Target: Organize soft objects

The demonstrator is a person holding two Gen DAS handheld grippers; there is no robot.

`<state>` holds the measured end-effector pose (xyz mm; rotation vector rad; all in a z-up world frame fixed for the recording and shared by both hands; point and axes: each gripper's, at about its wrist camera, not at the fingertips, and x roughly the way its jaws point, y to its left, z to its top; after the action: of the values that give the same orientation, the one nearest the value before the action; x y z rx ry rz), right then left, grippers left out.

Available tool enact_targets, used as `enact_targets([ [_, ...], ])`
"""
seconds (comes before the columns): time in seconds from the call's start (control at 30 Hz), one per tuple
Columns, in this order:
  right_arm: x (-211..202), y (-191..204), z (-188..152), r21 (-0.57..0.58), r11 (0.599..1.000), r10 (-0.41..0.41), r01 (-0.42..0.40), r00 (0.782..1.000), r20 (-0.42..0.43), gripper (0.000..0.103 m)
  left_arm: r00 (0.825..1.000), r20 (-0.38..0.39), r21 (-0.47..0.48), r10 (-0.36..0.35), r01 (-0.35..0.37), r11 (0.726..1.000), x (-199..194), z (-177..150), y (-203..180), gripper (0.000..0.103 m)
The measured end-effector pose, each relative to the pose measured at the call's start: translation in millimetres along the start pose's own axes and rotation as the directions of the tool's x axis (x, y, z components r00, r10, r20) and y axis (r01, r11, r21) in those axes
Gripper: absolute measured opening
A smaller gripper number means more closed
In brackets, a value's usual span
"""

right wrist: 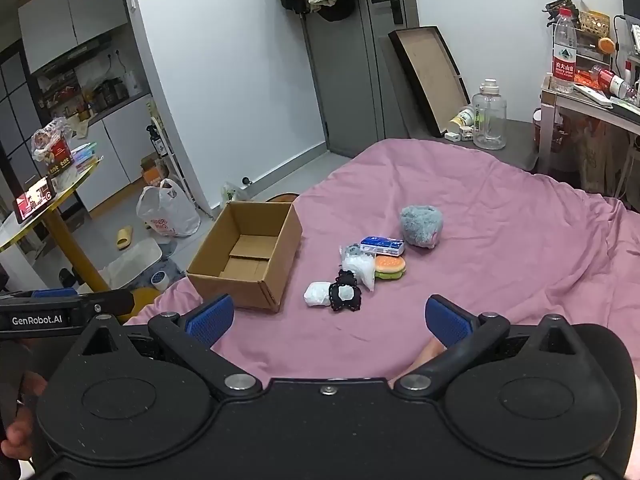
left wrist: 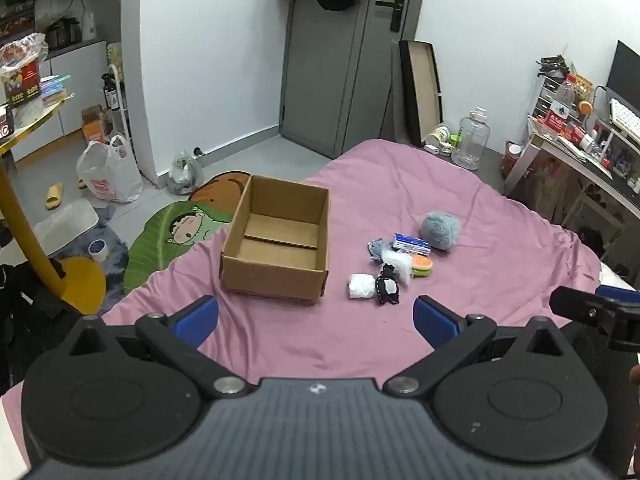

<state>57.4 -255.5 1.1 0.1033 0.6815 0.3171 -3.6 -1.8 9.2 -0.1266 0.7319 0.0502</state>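
An empty open cardboard box (left wrist: pixel 280 240) (right wrist: pixel 248 256) sits on the pink bedsheet (left wrist: pixel 400 340) (right wrist: pixel 500 260). To its right lies a cluster of soft items: a grey fluffy ball (left wrist: pixel 440 230) (right wrist: pixel 422 226), a blue tissue pack (left wrist: pixel 412 244) (right wrist: pixel 382 246), a burger toy (left wrist: pixel 422 266) (right wrist: pixel 390 267), a black plush (left wrist: pixel 387 290) (right wrist: pixel 345 292), a white bundle (left wrist: pixel 361 286) (right wrist: pixel 317 294) and a clear bag (left wrist: pixel 398 262) (right wrist: pixel 360 266). My left gripper (left wrist: pixel 316 320) is open and empty, near the box. My right gripper (right wrist: pixel 328 320) is open and empty, short of the cluster.
The bed's left edge drops to a floor with a leaf-shaped mat (left wrist: pixel 168 236), a plastic bag (left wrist: pixel 108 176) and a yellow round table (left wrist: pixel 24 200). A cluttered desk (left wrist: pixel 592 140) stands at the right. A grey door (left wrist: pixel 340 60) is behind.
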Motion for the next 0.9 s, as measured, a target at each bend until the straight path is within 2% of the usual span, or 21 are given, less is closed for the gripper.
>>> enact_targets([
  [0.47,-2.4,1.9,1.1,-0.005,1.0,0.006,-0.006,1.0,-0.015,0.103,1.0,-0.003,0.015,-0.017,0.017,1.0,-3.4,1.7,-2.5,0.103],
  [0.9,-1.3,-1.8,4.6,-0.008,1.0,0.011,-0.011,1.0,-0.022,0.103,1.0,-0.01,0.01,-0.002,0.002,1.0,-0.7,3.5,-4.1,0.103],
])
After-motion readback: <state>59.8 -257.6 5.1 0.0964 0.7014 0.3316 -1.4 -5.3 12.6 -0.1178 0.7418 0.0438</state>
